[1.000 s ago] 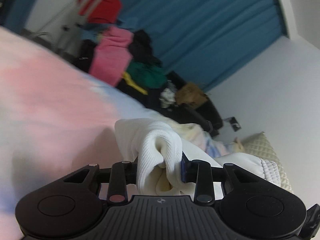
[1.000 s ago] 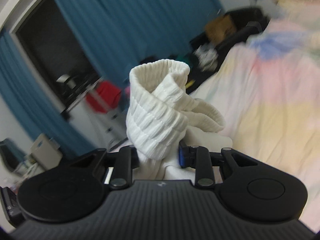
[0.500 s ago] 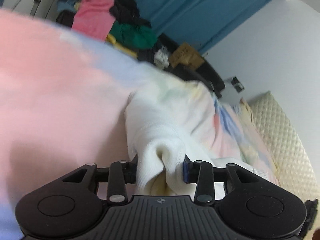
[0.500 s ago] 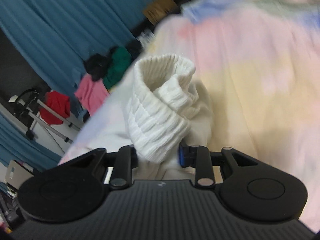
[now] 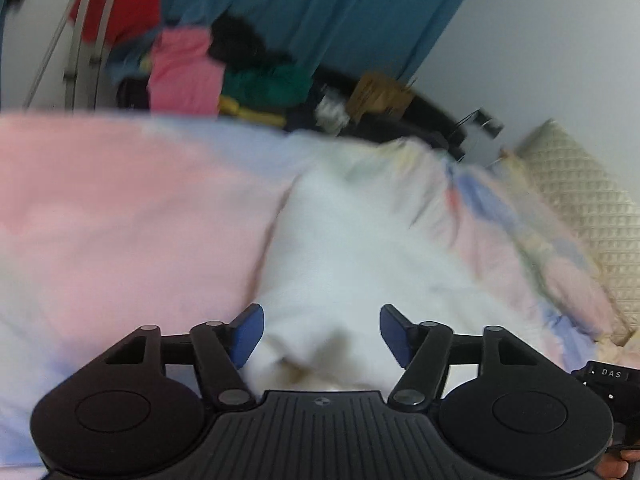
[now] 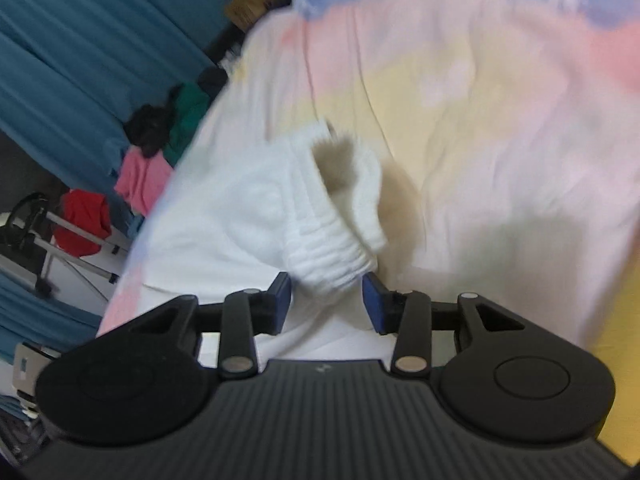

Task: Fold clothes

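A white ribbed knit garment (image 5: 340, 248) lies on the pastel bedspread (image 5: 120, 216). My left gripper (image 5: 322, 334) is open, its blue pads either side of the garment's near edge. In the right wrist view the garment's ribbed cuff (image 6: 332, 216) lies bunched on the bedspread (image 6: 480, 120). My right gripper (image 6: 326, 300) is open, its pads flanking the cuff without pinching it. Both views are motion-blurred.
A heap of pink, black, green and red clothes (image 5: 208, 64) sits beyond the bed against blue curtains (image 5: 320, 8). A quilted cream headboard (image 5: 580, 200) stands at the right. A metal rack (image 6: 60, 232) with a red garment stands left of the bed.
Both grippers were shut on the white garment and holding it raised. Both have now opened and the garment has dropped onto the bedspread.
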{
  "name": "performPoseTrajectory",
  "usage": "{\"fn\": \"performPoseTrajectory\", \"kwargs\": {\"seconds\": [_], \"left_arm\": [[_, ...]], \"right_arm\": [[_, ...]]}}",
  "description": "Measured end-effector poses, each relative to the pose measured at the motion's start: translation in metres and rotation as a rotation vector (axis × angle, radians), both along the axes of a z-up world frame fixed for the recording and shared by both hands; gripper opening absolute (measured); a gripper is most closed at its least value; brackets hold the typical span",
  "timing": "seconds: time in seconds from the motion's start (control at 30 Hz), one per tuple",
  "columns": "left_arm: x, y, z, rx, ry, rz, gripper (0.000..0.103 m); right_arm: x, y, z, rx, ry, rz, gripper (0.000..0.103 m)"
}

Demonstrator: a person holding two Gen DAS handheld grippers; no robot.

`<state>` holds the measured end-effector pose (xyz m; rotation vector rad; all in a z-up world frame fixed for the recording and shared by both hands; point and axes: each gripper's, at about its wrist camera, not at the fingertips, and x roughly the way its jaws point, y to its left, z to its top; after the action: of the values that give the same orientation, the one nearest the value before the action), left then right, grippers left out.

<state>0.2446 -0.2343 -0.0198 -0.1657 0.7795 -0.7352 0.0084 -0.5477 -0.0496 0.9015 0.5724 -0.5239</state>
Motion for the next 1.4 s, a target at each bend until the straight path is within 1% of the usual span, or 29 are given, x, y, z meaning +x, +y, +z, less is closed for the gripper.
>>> {"fn": "performPoseTrajectory", "kwargs": {"seconds": [0.1,0.17,0.23,0.3,0.33,0.37,0.4,0.43,0.5,0.57,0.67,0.73,0.87,1.0,1.13,1.23,1.33,1.4], "left_arm": [[-0.043,0.015,0.048,0.002,-0.102,-0.026,0.079],[-0.072,0.02,0.077,0.014,-0.171,-0.045,0.081],[-0.1,0.025,0.102,0.017,-0.223,-0.062,0.094],[-0.128,0.033,0.123,0.009,-0.272,-0.073,0.103],[-0.142,0.036,0.133,0.005,-0.297,-0.078,0.103],[-0.152,0.04,0.138,0.008,-0.317,-0.08,0.103],[-0.162,0.044,0.141,0.013,-0.335,-0.082,0.103],[-0.172,0.048,0.144,0.018,-0.353,-0.084,0.103],[-0.191,0.057,0.15,0.028,-0.39,-0.087,0.103],[-0.21,0.065,0.156,0.038,-0.427,-0.09,0.103],[-0.239,0.077,0.165,0.054,-0.481,-0.095,0.103],[-0.25,0.08,0.157,0.078,-0.515,-0.089,0.103],[-0.27,0.085,0.137,0.13,-0.58,-0.074,0.103],[-0.288,0.097,0.114,0.121,-0.6,-0.044,0.103],[-0.29,0.11,0.095,0.091,-0.575,-0.008,0.103],[-0.29,0.12,0.087,0.097,-0.586,0.031,0.103],[-0.288,0.13,0.082,0.098,-0.593,0.026,0.103],[-0.284,0.137,0.079,0.085,-0.583,0.041,0.103]], "right_arm": [[-0.018,0.015,0.045,-0.114,-0.011,0.045,0.043],[-0.033,0.028,0.075,-0.179,-0.027,0.08,0.043],[-0.049,0.042,0.101,-0.237,-0.042,0.117,0.043],[-0.067,0.057,0.125,-0.289,-0.062,0.158,0.043],[-0.072,0.064,0.135,-0.317,-0.074,0.174,0.045],[-0.074,0.07,0.144,-0.345,-0.087,0.187,0.052],[-0.079,0.077,0.152,-0.379,-0.101,0.193,0.062],[-0.085,0.084,0.16,-0.415,-0.117,0.196,0.068],[-0.096,0.096,0.172,-0.477,-0.152,0.188,0.093],[-0.106,0.108,0.181,-0.532,-0.182,0.186,0.091],[-0.115,0.125,0.178,-0.563,-0.196,0.194,0.091],[-0.119,0.137,0.171,-0.586,-0.208,0.189,0.091],[-0.126,0.163,0.144,-0.656,-0.24,0.164,0.091],[-0.132,0.185,0.119,-0.697,-0.244,0.161,0.091],[-0.127,0.199,0.098,-0.739,-0.204,0.182,0.091],[-0.121,0.207,0.086,-0.742,-0.187,0.191,0.091],[-0.117,0.214,0.074,-0.757,-0.177,0.173,0.091],[-0.116,0.219,0.067,-0.759,-0.173,0.169,0.091]]}}
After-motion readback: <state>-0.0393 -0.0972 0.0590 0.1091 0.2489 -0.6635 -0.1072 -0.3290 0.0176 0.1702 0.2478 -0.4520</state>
